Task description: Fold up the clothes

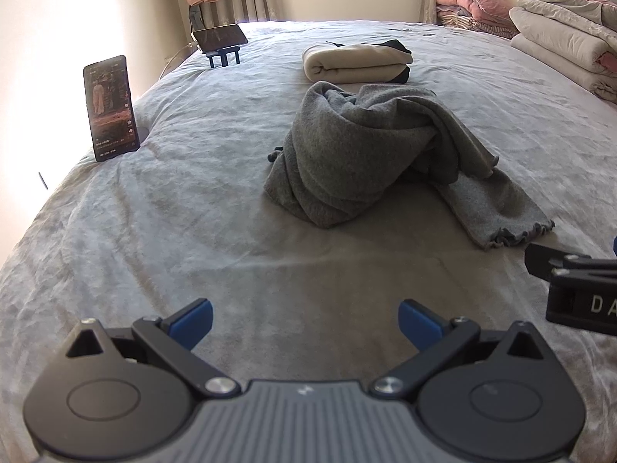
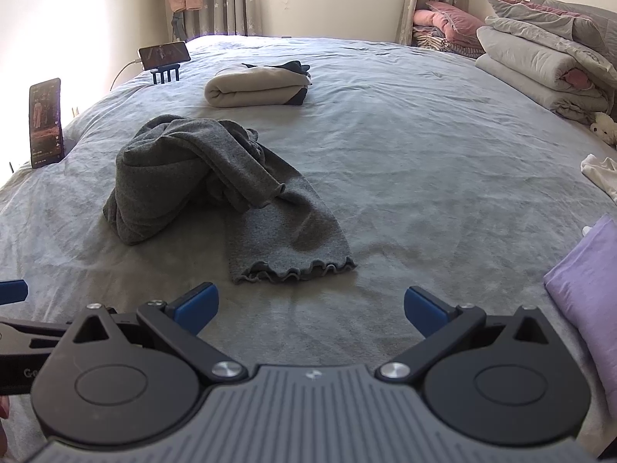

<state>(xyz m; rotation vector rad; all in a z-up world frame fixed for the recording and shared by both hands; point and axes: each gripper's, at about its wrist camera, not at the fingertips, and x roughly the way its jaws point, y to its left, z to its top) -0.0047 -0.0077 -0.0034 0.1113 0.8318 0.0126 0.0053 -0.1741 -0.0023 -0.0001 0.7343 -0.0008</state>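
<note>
Far to the left of the left gripper [image 1: 304,324] an upright black phone [image 1: 110,107] stands on the grey velvety bedspread [image 1: 154,231]. The left gripper's blue-padded jaws are spread wide, holding nothing. Ahead of it and slightly right lies the crumpled dark grey knit garment [image 1: 370,154], its frilled hem nearest; beyond that sits a folded cream garment [image 1: 354,63]. The right gripper [image 2: 310,310], also spread wide and empty, has the grey garment [image 2: 216,189] ahead to its left and a lilac cloth [image 2: 590,289] to its right.

the left gripper [image 1: 304,324] hovers with jaws spread wide above the grey bedspread [image 1: 173,231], a crumpled grey garment [image 1: 370,154] ahead, a folded cream garment [image 1: 354,63] beyond, a phone [image 1: 110,108] upright at left.
</note>
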